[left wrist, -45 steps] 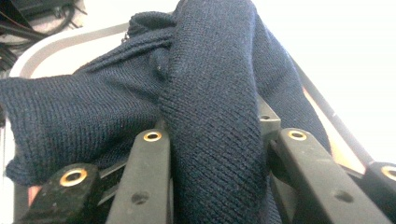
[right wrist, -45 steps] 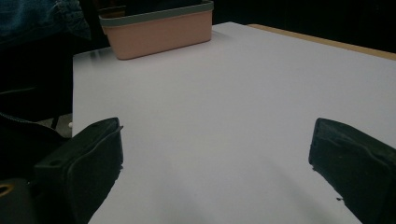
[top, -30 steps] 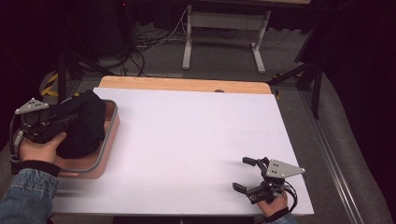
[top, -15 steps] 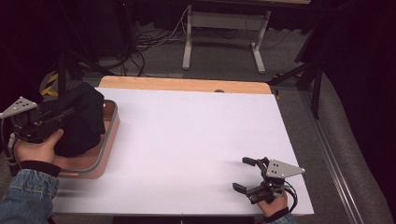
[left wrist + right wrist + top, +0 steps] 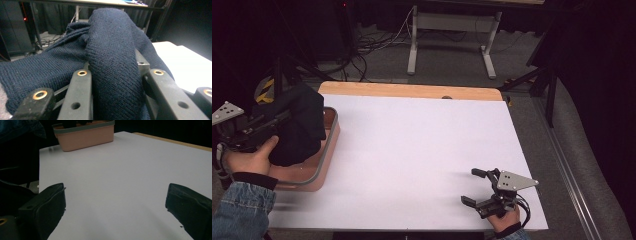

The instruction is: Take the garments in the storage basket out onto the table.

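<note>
A dark navy knitted garment (image 5: 299,122) hangs bunched over the pink bin (image 5: 330,145) at the table's left edge. My left gripper (image 5: 282,120) is shut on a thick fold of it, and a hand grasps the gripper from below. In the left gripper view the knit (image 5: 110,45) fills the gap between the two black jaws, with my left gripper (image 5: 115,77) pinching it. My right gripper (image 5: 472,186) rests open on the white table top near the front right corner, jaws spread wide with nothing between them. In its own view the right gripper (image 5: 117,206) faces the pink bin (image 5: 85,135) across the bare white surface.
The white sheet (image 5: 422,150) covers most of the wooden table (image 5: 412,91). Beyond the far edge lie cables and a white desk frame (image 5: 447,45) on the floor. A dark curtain stands at the right. A denim sleeve (image 5: 242,210) comes in at the lower left.
My left gripper has shifted left and slightly up, drawing the navy garment with it over the bin. The right gripper has stayed put.
</note>
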A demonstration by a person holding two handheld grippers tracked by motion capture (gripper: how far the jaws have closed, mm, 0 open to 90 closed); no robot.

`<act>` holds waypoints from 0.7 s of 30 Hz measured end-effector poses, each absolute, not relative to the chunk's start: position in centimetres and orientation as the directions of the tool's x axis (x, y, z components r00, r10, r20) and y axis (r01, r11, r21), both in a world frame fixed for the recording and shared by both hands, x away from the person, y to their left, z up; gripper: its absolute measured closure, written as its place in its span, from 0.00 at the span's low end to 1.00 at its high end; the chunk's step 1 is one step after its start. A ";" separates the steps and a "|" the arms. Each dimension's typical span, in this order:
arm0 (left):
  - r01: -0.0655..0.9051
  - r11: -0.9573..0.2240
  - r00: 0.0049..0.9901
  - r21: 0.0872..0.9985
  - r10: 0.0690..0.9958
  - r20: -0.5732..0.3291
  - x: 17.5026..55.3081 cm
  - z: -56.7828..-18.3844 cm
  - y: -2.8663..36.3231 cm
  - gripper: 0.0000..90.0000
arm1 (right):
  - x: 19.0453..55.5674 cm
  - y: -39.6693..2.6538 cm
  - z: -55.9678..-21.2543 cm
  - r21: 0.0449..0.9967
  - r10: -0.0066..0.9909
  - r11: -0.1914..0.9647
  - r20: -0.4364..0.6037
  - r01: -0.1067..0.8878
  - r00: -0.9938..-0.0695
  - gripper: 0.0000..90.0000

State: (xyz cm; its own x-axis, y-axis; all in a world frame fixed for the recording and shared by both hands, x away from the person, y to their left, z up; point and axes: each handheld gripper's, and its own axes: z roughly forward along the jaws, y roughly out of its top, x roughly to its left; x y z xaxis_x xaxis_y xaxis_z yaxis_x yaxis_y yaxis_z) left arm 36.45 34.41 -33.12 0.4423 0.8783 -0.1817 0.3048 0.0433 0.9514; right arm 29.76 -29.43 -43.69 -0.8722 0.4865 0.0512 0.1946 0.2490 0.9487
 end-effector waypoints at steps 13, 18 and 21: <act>0.244 0.079 0.518 0.967 0.832 -0.199 35.2 -31.1 32.7 0.78 | 29.8 -29.5 -43.7 0.949 0.487 0.247 0.052 0.195 -0.872 0.04; 0.228 0.079 0.565 0.971 0.801 -0.198 34.7 -30.5 31.5 0.79 | 29.8 -29.4 -43.7 0.949 0.486 0.247 0.053 0.195 -0.872 0.04; 0.219 0.082 0.592 0.972 0.781 -0.199 34.4 -30.2 30.7 0.80 | 29.8 -29.5 -43.7 0.949 0.486 0.248 0.051 0.194 -0.873 0.04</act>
